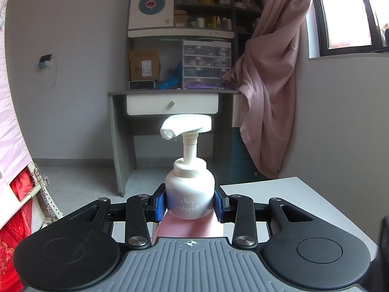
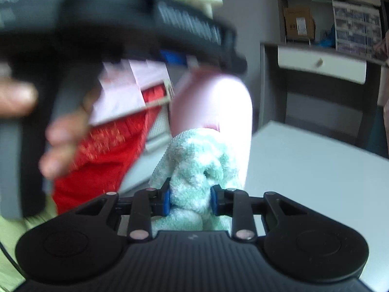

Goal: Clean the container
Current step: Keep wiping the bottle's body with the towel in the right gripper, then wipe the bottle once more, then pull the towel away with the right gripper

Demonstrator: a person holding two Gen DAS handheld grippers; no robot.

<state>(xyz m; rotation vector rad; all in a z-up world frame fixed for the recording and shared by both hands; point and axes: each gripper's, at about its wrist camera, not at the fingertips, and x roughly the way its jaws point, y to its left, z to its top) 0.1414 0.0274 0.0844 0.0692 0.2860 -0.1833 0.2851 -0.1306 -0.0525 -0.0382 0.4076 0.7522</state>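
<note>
Above the near edge of the white table [image 1: 304,209], the left gripper [image 1: 190,204] has its blue pads pressed against the shoulder of an upright pump bottle [image 1: 190,194], white on top and pink below, with a blob of foam at its nozzle. Just beside it, the right gripper [image 2: 190,200] is clamped on a bunched mint-green cloth [image 2: 194,165] that touches the bottle's pink lower body; a person's hand [image 2: 60,141] grips the left tool's handle, blurred

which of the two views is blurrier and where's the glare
Right wrist view is blurrier: the left gripper, the hand and the pink bottle smear, while the cloth stays fairly sharp. Left wrist view is crisp; glare whitens the pump head, and the window blows out.
</note>
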